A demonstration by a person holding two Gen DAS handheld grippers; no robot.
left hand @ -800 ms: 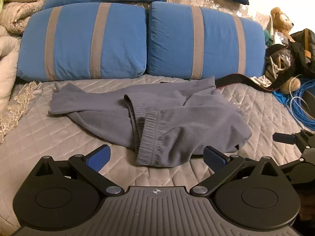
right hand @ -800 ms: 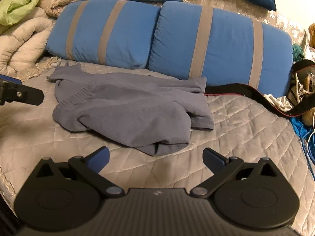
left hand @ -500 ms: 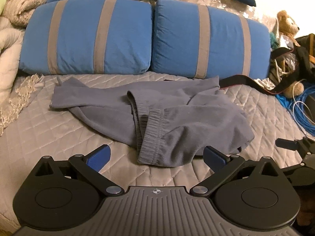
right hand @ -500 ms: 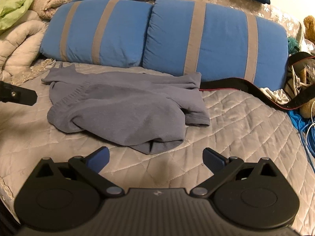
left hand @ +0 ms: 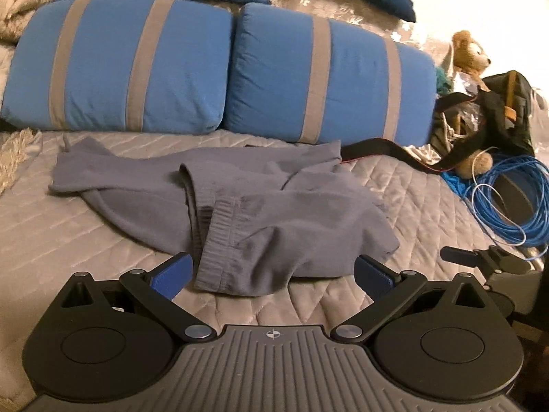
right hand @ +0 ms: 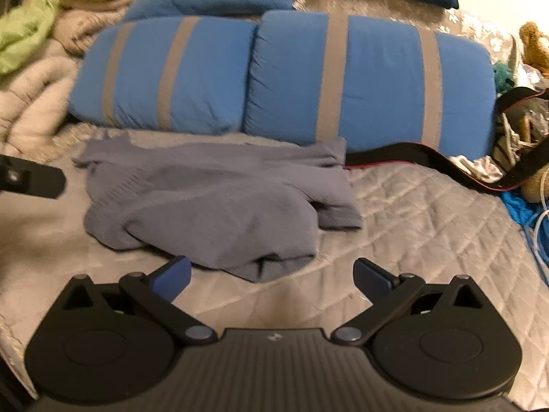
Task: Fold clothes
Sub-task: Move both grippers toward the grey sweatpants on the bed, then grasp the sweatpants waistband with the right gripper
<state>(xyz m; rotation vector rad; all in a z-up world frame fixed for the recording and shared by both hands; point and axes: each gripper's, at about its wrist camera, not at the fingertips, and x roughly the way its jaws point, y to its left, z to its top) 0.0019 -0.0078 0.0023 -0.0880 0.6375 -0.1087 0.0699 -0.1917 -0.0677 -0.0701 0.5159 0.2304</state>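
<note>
A crumpled grey-blue garment with a ribbed elastic band lies on the quilted grey bedspread; it also shows in the right wrist view as the garment. My left gripper hovers just short of its near edge, open, with the ribbed hem lying between and ahead of the blue pads without touching them. My right gripper is open too, a little short of the garment's near right corner. The right gripper's finger pokes in at the right of the left wrist view.
Two blue pillows with grey stripes stand behind the garment. A black strap, a teddy bear, a dark bag and coiled blue cable crowd the right side. Beige and green blankets pile up at the left.
Both grippers have moved forward toward the garment, which now sits larger and closer to the fingertips. Both stay wide open; the garment has not moved.
</note>
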